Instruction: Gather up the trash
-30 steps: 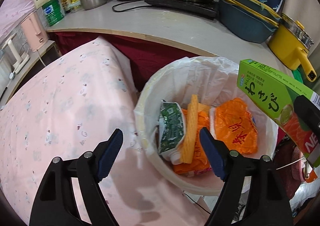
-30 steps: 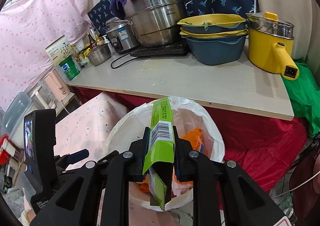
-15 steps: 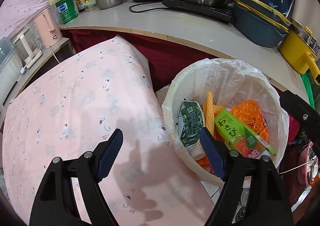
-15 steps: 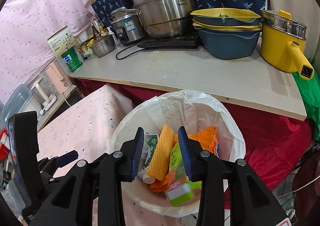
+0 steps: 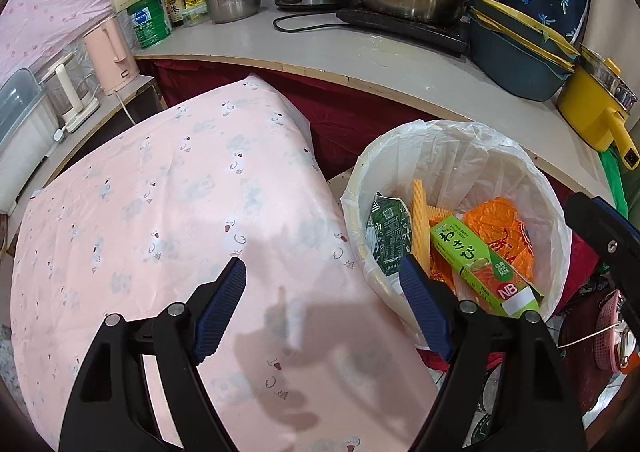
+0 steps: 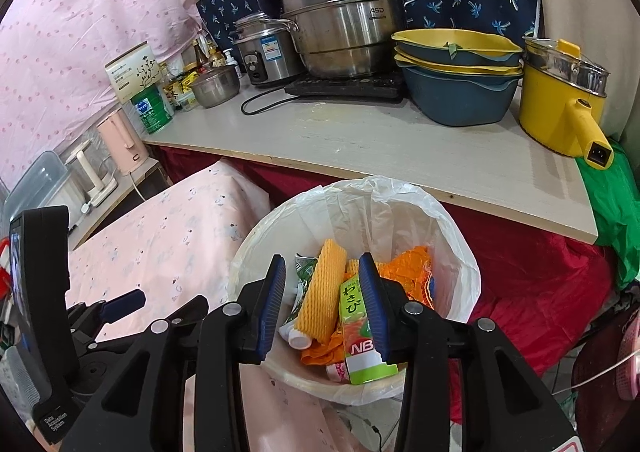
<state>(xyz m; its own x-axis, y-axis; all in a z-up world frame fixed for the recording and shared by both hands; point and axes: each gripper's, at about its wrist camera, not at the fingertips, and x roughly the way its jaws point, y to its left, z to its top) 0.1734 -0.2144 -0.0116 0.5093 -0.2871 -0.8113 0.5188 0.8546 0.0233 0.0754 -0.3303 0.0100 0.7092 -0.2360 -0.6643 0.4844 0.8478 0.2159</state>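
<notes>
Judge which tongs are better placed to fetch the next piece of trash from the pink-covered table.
Left, probably. The left tongs are open and empty over the pink cloth, while the right tongs, also open, hang above the lined bin. No further trash shows on the cloth.

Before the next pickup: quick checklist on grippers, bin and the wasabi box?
1. Right gripper empty: ok, jaws apart above the bin, nothing between them.
2. Left gripper empty: ok, jaws wide apart over the pink tablecloth.
3. Green wasabi box inside the bin: ok, it lies on the orange wrapper, fully within the rim.
4. Bin liner seated on the rim: ok where visible; the near edge is hidden by the grippers.
5. Room left in the trash bin: ok, contents sit below the rim.
6. More trash to collect on the cloth: cannot tell, none shows in the visible part.
</notes>
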